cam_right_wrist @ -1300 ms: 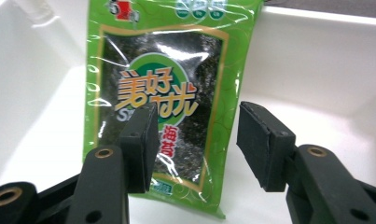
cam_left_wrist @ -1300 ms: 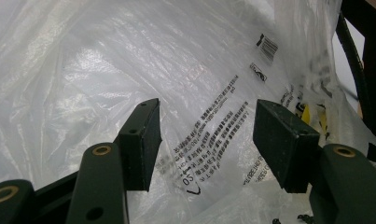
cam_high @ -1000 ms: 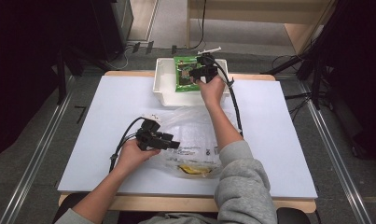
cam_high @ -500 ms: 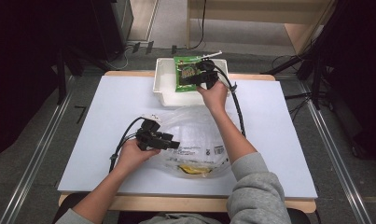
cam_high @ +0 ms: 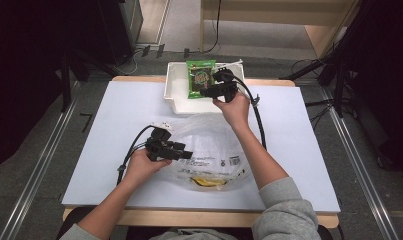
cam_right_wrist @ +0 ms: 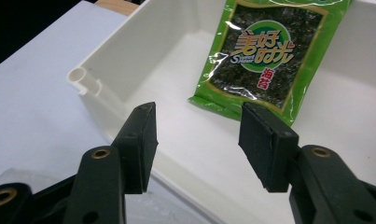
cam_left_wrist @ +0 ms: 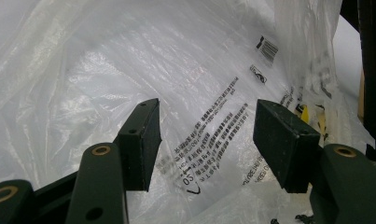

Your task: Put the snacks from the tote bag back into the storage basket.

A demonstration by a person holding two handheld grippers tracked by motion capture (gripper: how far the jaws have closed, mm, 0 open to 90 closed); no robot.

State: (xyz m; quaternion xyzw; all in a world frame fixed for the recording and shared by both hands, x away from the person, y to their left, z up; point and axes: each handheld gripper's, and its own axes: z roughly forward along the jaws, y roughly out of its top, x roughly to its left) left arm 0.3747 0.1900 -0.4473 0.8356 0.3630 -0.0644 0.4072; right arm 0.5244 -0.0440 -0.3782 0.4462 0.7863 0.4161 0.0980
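Hovered right gripper wide open just short of seaweed packet in white bin, could've easily skidded it away if closed early.

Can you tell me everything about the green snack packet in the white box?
The green snack packet is a flat, shiny foil-like pouch with a dark seaweed picture, a gold-edged panel and yellow lettering. It looks sealed and leans against the far wall of the white bin, its lower edge on the bin floor. The right gripper hovers before it, jaws open, not touching.
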